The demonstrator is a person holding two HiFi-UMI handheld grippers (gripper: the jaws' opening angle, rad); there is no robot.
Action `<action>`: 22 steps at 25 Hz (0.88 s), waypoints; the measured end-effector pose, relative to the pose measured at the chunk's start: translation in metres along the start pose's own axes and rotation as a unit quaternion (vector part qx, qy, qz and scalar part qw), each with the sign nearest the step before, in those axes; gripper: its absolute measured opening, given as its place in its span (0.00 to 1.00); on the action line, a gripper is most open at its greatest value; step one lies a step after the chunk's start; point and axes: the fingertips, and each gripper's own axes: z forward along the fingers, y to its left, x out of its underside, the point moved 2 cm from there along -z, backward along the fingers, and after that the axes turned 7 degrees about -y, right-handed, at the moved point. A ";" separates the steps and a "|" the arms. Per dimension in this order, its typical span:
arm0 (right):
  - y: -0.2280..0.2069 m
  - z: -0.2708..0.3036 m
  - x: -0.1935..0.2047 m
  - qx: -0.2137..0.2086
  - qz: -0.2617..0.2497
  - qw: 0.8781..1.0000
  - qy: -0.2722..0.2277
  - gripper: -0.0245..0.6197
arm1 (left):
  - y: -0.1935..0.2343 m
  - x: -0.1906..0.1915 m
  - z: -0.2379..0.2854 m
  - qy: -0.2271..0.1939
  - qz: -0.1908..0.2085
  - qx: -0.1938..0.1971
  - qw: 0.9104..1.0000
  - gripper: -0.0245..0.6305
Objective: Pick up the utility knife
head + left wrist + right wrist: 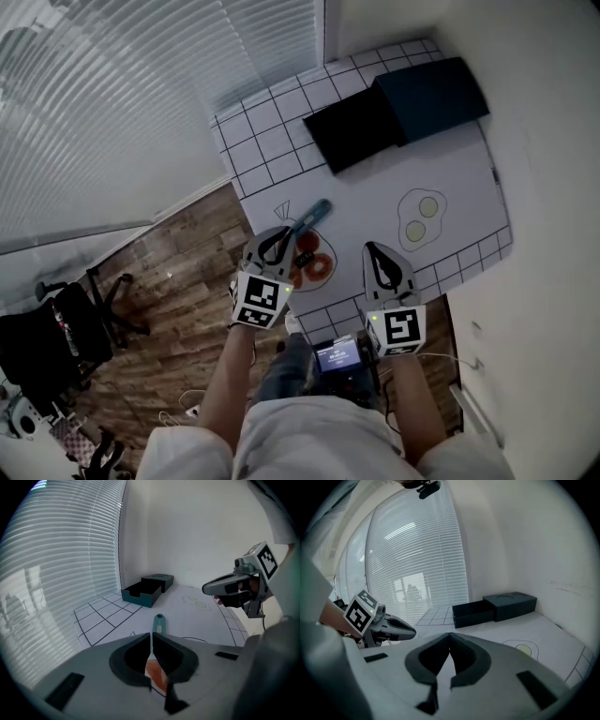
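Bright window blinds (112, 112); wood-plank floor (178, 281); plain white wall (553, 141); black office chair (42, 352)

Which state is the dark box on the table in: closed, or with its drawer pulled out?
Pulled out. The drawer lies almost wholly outside its sleeve, with its open top in view.

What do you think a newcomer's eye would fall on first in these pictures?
Probably the two marker-cubed tools low in the head view: the left tool and the right tool, both shut and holding nothing, over the near edge of the white table. Just ahead of the left one lies the teal knife. At the table's far end sits a dark, open box.
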 end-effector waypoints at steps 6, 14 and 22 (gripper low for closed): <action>-0.006 0.005 0.009 0.002 0.010 1.000 0.006 0.05 | -0.008 0.005 0.015 0.030 0.009 0.047 0.998 0.21; -0.004 0.009 0.016 -0.006 0.013 1.000 0.023 0.05 | -0.012 0.019 0.031 0.108 0.028 0.069 0.991 0.31; -0.004 0.011 0.014 -0.006 0.002 1.000 0.029 0.05 | -0.007 0.019 0.033 0.158 0.016 0.074 0.985 0.24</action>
